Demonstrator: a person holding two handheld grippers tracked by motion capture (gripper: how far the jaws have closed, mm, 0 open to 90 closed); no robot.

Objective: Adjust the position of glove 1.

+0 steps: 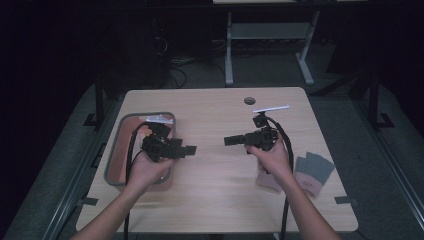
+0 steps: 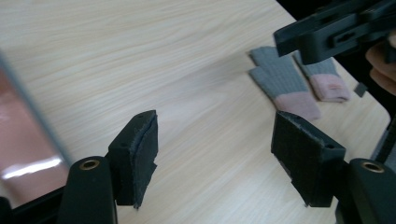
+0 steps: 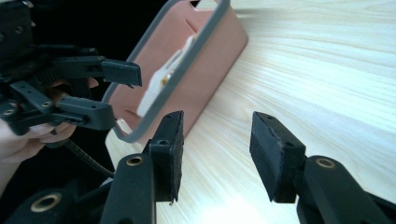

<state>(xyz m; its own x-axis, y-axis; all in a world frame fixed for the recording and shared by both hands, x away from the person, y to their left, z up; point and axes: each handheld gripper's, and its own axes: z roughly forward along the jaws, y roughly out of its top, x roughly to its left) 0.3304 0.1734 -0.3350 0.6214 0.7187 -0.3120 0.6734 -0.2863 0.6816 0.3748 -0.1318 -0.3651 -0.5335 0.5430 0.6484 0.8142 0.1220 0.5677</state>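
Note:
Over the wooden table [image 1: 215, 200], my left gripper [image 1: 190, 149] points right and my right gripper [image 1: 227, 140] points left, tips facing each other across a gap. In the left gripper view its jaws [image 2: 224, 163] stand open with bare tabletop between them. The right gripper's jaws [image 3: 217, 154] are open too, nothing between them. A pink tray with a grey rim [image 1: 114, 150] lies under my left hand. Grey socks with pink cuffs [image 1: 312, 172] lie at the right edge.
The tray [image 3: 205, 51] holds something white [image 3: 163, 84]. The socks [image 2: 289, 84] lie beyond my right gripper [image 2: 303, 42] in the left gripper view. My left gripper [image 3: 123, 95] shows beside the tray. A round cable hole [image 1: 249, 100] sits near the table's far edge.

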